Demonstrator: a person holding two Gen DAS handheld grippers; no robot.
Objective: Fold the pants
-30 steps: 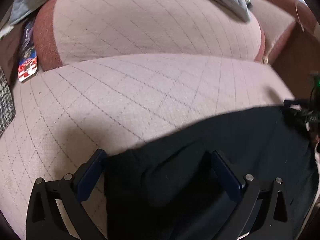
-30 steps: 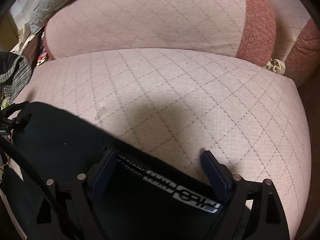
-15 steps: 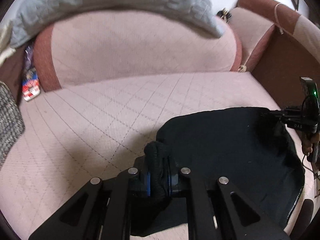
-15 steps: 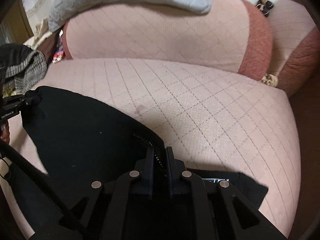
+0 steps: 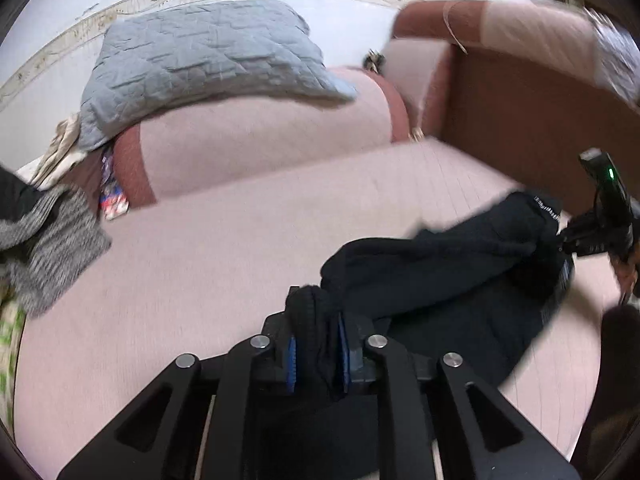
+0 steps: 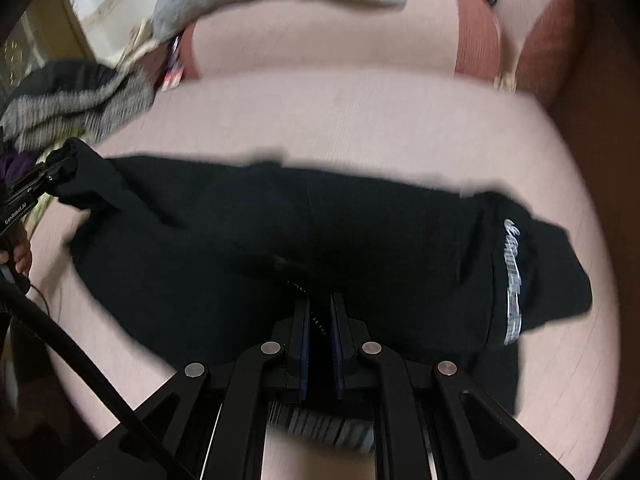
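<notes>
Pink sofa [image 5: 240,240], one grey blanket [image 5: 200,52] at 11 o'clock. One pair of black pants [image 6: 320,232]; left tongs [image 5: 318,354] and right tongs [image 6: 320,328] each clenched on its cloth.

A pink sofa seat [image 6: 360,120] carries the black pants [image 6: 280,240] at its centre; grey knitwear [image 6: 80,100] lies at ten o'clock.

The pants [image 6: 280,240] lie across the sofa seat [image 5: 224,240], stretched between the left hand-held gripper [image 5: 316,352] and the right hand-held gripper [image 6: 320,328]. Behind, a quilt [image 5: 200,60] drapes over the backrest [image 5: 260,136]. A knitted garment [image 5: 48,232] lies at the seat's left end.
</notes>
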